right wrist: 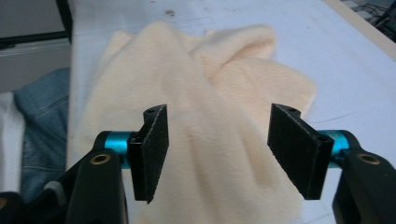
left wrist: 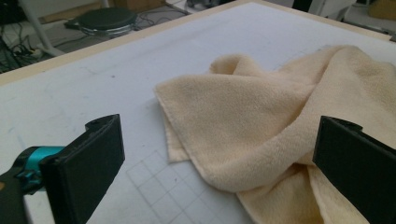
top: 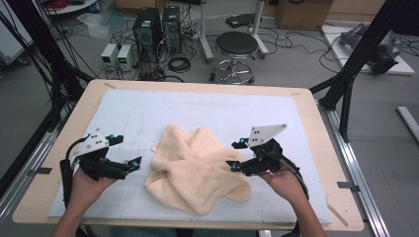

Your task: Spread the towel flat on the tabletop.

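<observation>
Crumpled cream towel [top: 197, 168] at mat [top: 148, 113] centre, between left gripper [top: 131, 165] at nine o'clock and right gripper [top: 236, 155] at three; both jaws wide, empty. Best to pick separate corners, pinch single layers, spread apart evenly

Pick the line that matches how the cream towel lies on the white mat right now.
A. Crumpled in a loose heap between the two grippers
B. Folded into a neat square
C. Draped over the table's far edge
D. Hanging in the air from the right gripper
A: the towel lies bunched and rumpled on the mat, with the left gripper and right gripper open on either side of it, neither clamped on it.
</observation>
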`<move>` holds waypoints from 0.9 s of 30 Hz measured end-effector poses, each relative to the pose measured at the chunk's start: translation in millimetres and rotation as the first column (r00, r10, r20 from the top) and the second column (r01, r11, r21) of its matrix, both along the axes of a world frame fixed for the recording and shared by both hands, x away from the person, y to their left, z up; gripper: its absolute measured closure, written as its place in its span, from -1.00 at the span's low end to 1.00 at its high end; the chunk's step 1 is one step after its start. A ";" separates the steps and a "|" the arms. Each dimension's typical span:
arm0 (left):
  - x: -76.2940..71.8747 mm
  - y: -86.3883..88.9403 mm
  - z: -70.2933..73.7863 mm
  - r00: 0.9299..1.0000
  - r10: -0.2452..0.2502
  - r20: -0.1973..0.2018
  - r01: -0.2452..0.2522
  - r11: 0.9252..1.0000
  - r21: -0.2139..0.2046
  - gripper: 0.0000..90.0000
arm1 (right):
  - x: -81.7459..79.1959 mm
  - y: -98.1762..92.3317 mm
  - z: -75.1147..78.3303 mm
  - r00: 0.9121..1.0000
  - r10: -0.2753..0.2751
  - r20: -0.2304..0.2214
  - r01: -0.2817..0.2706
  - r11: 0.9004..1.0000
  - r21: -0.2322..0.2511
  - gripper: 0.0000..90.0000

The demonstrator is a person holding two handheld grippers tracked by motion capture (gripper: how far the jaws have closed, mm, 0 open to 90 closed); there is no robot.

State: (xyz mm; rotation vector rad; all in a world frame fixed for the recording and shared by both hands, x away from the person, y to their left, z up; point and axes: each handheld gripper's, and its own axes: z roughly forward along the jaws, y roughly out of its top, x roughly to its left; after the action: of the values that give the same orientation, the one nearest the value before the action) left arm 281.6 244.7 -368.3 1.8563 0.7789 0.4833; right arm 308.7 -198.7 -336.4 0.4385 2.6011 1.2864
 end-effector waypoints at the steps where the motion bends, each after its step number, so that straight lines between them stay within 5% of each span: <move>1: 6.8 -7.2 -1.0 1.000 -0.007 -0.009 0.007 1.000 0.004 -0.93 | 6.6 0.1 -1.1 1.000 -0.007 -0.003 0.007 1.000 -0.002 -0.09; 7: 27.2 -26.7 -9.9 1.000 -0.013 0.010 0.013 0.999 0.036 -0.81 | 50.5 13.6 -19.0 1.000 -0.021 -0.020 0.021 1.000 -0.015 0.02; 14: 48.1 -38.7 -25.7 0.999 -0.012 -0.045 0.013 1.000 0.025 -0.67 | 87.9 35.8 -54.5 0.998 -0.005 -0.069 0.003 0.999 -0.035 0.14; 18: 59.2 -48.9 -37.9 0.996 -0.040 -0.083 0.044 0.998 0.050 -0.37 | 99.5 42.6 -73.8 0.994 -0.009 -0.113 0.002 0.998 -0.066 0.20; 20: 64.3 -54.5 -45.4 0.990 -0.068 -0.121 0.079 0.993 0.086 -0.28 | 102.9 44.7 -79.8 0.992 -0.010 -0.124 0.001 0.997 -0.077 0.21; 21: 67.8 -58.1 -51.2 0.983 -0.087 -0.163 0.105 0.989 0.107 -0.05 | 106.3 49.0 -88.9 0.990 -0.005 -0.142 -0.010 0.994 -0.106 0.26; 27: 72.1 -68.7 -68.9 0.963 -0.122 -0.239 0.166 0.971 0.175 0.42 | 109.6 52.9 -98.7 0.987 -0.008 -0.163 -0.015 0.991 -0.136 0.54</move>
State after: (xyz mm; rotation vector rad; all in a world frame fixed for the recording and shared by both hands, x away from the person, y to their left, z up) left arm 353.7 176.0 -437.1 2.1597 0.7602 0.2631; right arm 418.4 -145.8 -435.1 0.5355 2.8039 1.1070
